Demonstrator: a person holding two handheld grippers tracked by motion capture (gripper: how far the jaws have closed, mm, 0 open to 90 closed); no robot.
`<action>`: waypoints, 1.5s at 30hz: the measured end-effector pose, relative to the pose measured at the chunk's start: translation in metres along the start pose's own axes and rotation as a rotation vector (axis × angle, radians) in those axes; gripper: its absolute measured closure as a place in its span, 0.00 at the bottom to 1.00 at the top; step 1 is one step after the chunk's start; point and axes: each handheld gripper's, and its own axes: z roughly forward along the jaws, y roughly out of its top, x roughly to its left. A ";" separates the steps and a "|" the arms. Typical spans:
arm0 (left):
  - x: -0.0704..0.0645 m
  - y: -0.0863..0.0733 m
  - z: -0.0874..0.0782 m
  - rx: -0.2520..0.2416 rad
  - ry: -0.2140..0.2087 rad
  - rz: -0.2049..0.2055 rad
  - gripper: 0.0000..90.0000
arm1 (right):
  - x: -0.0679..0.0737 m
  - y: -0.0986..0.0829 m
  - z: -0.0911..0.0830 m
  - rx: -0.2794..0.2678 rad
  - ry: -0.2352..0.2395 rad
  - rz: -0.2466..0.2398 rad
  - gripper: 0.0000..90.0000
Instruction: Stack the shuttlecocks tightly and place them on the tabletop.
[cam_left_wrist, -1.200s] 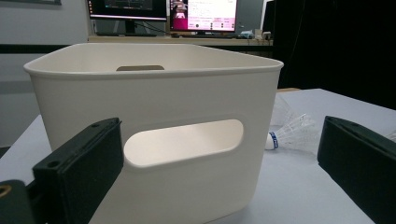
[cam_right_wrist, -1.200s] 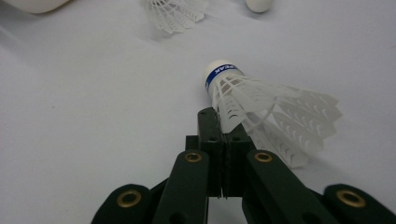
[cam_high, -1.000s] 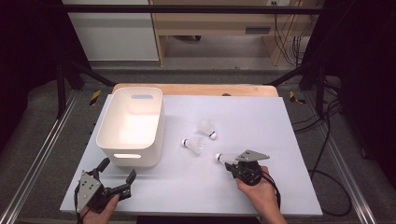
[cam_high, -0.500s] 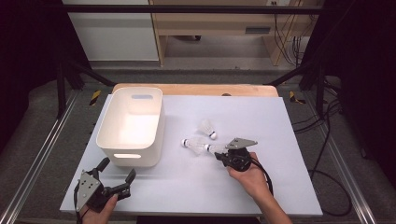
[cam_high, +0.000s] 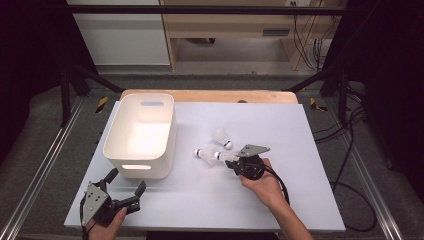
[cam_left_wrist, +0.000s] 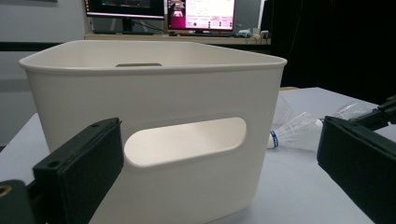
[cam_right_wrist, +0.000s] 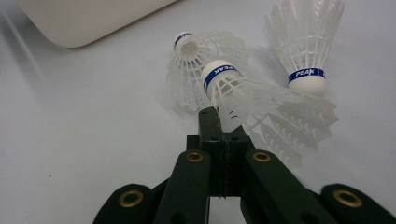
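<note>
1. My right gripper (cam_high: 231, 159) is clamped on the feather skirt of a white feathered shuttlecock with a blue-banded cork (cam_right_wrist: 243, 100), jaws pressed together on it, just right of bench centre in the high view.
2. The held shuttlecock sits low over the white-topped bench (cam_high: 300, 130); I cannot tell whether it touches.
3. A second white shuttlecock (cam_right_wrist: 196, 58) lies just beyond it at 11 o'clock, feathers touching or overlapping.
4. A third white shuttlecock (cam_right_wrist: 303, 42) lies at 1 o'clock, cork toward me, near but apart.
5. My left gripper (cam_high: 125, 195) rests at the bench's 7 o'clock corner, jaws wide apart, holding nothing.
6. A white plastic bin with cut-out handles (cam_left_wrist: 154, 107) stands just ahead of it at 12 o'clock, upright.
</note>
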 end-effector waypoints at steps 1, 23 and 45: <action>0.000 0.000 0.001 0.000 -0.002 0.004 0.01 | 0.000 0.000 0.000 0.001 0.001 -0.004 1.00; -0.001 -0.001 0.003 0.008 -0.010 0.009 0.01 | 0.005 0.016 0.029 0.030 0.041 -0.058 1.00; -0.001 -0.001 0.002 0.008 -0.004 0.010 0.01 | 0.014 0.024 0.047 0.051 0.071 -0.111 1.00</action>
